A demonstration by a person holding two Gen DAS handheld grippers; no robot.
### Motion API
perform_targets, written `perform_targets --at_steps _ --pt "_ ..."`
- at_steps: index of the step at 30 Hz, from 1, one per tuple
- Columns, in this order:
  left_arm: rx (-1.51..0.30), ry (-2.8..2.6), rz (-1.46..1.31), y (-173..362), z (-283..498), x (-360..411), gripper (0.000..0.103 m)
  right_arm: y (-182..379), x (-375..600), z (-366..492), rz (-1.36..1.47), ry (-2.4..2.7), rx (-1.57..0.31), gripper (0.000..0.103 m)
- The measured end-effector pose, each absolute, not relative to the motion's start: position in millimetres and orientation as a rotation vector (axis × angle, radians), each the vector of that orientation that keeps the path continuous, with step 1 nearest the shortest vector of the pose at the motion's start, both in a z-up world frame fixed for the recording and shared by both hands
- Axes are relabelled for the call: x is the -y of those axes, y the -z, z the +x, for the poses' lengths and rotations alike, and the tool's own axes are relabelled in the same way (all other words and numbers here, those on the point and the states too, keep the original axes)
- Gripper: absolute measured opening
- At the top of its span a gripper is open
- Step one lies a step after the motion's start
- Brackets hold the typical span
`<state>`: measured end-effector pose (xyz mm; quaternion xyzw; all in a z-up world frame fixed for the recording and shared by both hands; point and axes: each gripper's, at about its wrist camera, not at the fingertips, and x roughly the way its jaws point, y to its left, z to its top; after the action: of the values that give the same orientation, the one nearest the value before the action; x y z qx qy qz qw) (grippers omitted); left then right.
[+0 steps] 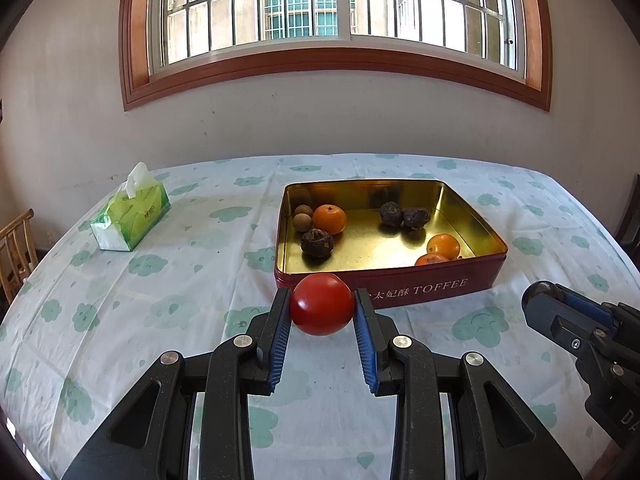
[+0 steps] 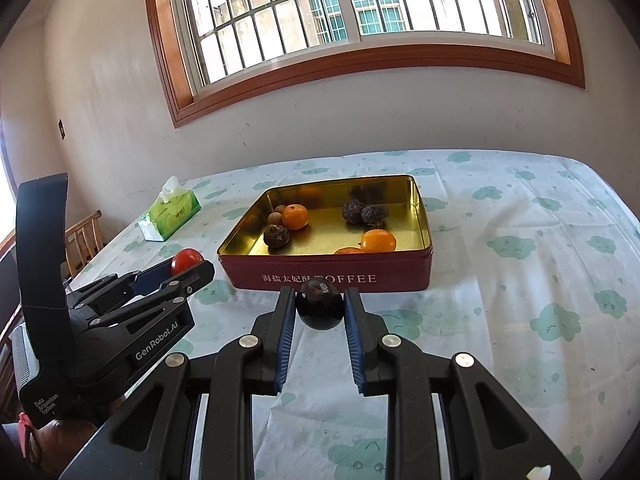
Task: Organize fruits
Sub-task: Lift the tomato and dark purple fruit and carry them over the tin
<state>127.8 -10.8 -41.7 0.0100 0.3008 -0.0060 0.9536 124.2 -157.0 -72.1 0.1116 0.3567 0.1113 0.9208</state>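
My left gripper point(image 1: 322, 310) is shut on a red tomato point(image 1: 322, 304), held just in front of the red toffee tin point(image 1: 420, 286). My right gripper point(image 2: 320, 308) is shut on a dark wrinkled fruit point(image 2: 320, 306), also close to the tin's point(image 2: 332, 278) front wall. Inside the gold-lined tin lie an orange point(image 1: 329, 219), two small round brown fruits point(image 1: 302, 216), three dark wrinkled fruits point(image 1: 317, 242) and two more oranges point(image 1: 443, 245) at the near right. The left gripper point(image 2: 188, 270) with the tomato point(image 2: 186, 260) shows at the left of the right wrist view.
A green tissue box point(image 1: 132, 216) stands at the far left of the table, which is covered with a pale cloth printed with green clouds point(image 1: 160, 320). A wooden chair point(image 1: 16, 248) stands off the left edge. A wall and a barred window lie behind.
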Motion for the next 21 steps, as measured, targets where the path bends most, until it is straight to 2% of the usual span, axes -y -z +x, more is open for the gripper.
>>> perform_targets --at_steps 21 --pt "-0.626 0.007 0.026 50 144 9 0.032 83 156 141 0.229 -0.231 -0.755 0.023"
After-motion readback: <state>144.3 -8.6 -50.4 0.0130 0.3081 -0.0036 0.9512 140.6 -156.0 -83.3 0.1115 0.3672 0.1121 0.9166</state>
